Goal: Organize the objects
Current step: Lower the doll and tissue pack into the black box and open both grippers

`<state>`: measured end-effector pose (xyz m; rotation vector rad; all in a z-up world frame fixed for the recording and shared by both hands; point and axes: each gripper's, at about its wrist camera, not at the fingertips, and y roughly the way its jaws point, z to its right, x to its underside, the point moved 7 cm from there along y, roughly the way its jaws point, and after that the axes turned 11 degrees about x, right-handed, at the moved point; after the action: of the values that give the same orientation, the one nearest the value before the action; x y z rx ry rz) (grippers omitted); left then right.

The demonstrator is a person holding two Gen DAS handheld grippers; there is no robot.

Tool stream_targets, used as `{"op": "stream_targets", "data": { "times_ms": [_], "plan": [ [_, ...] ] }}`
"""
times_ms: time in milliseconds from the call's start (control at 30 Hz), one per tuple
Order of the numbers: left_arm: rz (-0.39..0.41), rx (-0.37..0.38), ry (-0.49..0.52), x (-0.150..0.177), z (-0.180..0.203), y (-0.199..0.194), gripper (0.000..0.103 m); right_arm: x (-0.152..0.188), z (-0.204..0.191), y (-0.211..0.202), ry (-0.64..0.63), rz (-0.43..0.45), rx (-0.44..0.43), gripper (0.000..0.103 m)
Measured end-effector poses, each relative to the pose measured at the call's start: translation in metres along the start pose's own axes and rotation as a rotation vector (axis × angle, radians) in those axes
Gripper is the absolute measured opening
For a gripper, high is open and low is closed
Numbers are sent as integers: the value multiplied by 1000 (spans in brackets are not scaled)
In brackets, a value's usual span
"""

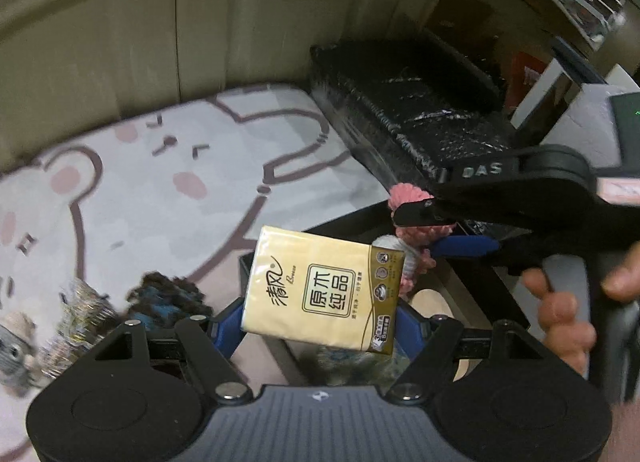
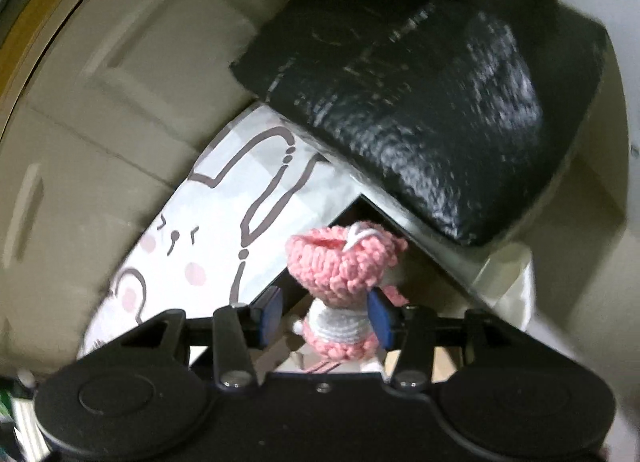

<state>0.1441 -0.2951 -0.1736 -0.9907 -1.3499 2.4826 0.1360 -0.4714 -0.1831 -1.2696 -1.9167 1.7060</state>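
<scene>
Left wrist view shows a rabbit-print mat (image 1: 168, 182) spread wide, a black padded case (image 1: 404, 114) along its far edge, and nearer, a dark open box (image 1: 472, 282) below both tools. The left gripper (image 1: 320, 322) holds a yellow tissue pack (image 1: 320, 286) across its short width, long axis tilted up and away, hanging over the box's near corner. The right gripper (image 1: 440, 230) reaches in from the right, just beyond the pack. In the right wrist view its jaws stand partly apart around a pink crocheted doll (image 2: 340, 286); one pad (image 2: 378, 318) touches, the other (image 2: 272, 308) stands clear. The doll looks nearer the box interior, so its release probably comes first.
</scene>
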Motion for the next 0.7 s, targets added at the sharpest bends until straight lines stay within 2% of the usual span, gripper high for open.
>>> {"op": "stream_targets", "data": {
  "times_ms": [100,167,233,300,433,567,700],
  "plan": [
    [-11,22,-84,-1,-4,11,75,0,-1,-3,-22,-9,1,51],
    [-8,24,-135,-2,-8,15,76,-2,0,-8,-32,-3,8,62],
    [7,18,-168,-3,-11,17,76,-5,-2,-12,-49,10,7,65],
    [25,21,-206,-4,-14,17,79,-7,-3,-17,-68,25,13,65],
    [37,23,-197,-6,-15,14,89,-7,-5,-21,-126,46,32,61],
    [37,13,-204,-7,-18,13,89,-4,-6,-19,-151,39,37,53],
    [33,-13,-206,-7,-24,10,89,0,-7,-19,-177,36,38,51]
  ]
}}
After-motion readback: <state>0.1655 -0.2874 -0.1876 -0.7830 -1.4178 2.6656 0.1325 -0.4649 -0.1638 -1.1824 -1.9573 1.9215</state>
